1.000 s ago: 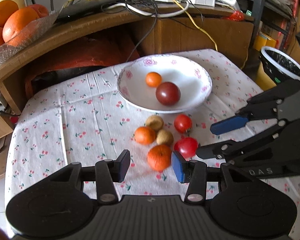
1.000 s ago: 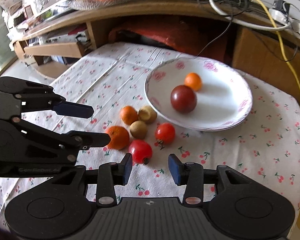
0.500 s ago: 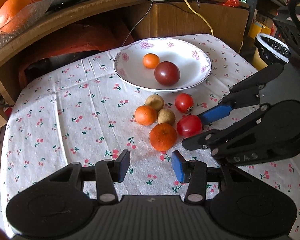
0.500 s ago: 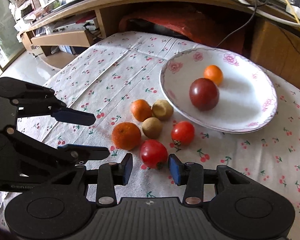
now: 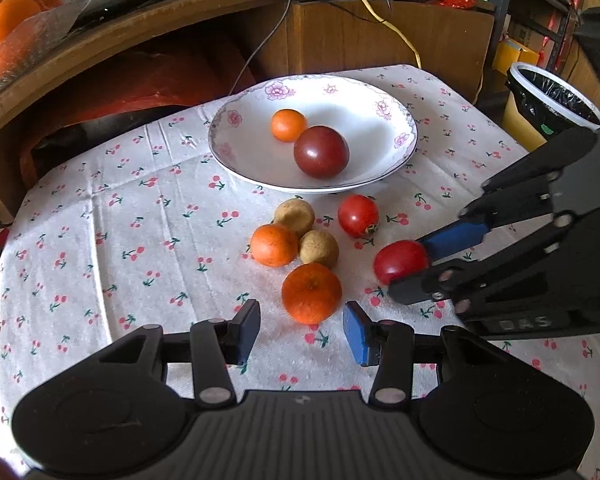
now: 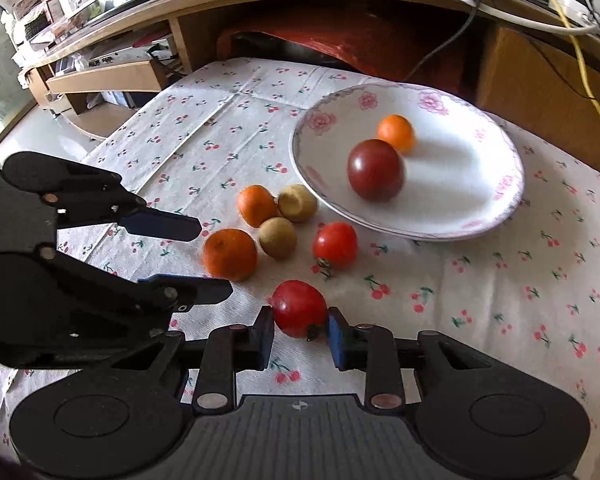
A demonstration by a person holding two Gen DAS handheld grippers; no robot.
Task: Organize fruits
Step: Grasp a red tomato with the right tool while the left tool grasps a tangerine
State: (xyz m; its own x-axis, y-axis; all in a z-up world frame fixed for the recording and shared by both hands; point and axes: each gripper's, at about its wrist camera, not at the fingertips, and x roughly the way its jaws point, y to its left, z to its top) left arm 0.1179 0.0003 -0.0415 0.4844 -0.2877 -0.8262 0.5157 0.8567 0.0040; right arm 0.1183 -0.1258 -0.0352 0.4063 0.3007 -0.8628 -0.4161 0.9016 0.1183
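Six loose fruits are seen on the cloth-covered worktop (image 6: pixel 480 292), all lying short of the bowl (image 6: pixel 496 196). Ahead of the right gripper (image 6: pixel 300 330) and to its right, a wide stretch of cherry-printed cloth is left bare up to the worktop's rounded edge. To the left the room is narrowed by the left gripper (image 5: pixel 302 330), whose fingers are spread wide with nothing between them. The large orange (image 5: pixel 311 292) is found just ahead of that gap, untouched.

The near red tomato (image 6: pixel 299 308) is bracketed by the right fingers (image 6: pixel 265 332), which are closed in to its sides; whether the pads press it or merely touch cannot be told. It is smooth and glossy, with a dark stem scar at its lower edge.

Just beyond the large orange, a smaller orange (image 5: pixel 274 245) and two dull, rough brown fruits (image 5: pixel 318 248) are clustered, touching one another. A second red tomato (image 5: pixel 358 215) lies apart, near the bowl's rim. The bowl is shallow, white and glazed, with pink flowers along the rim; a dark purple tomato (image 5: pixel 321 152) and a small orange (image 5: pixel 288 125) rest inside, side by side.

Compared with half a second earlier, the right fingers are now drawn narrower around the near tomato, which was then only partly within their gap. The left gripper has been brought closer to the large orange.
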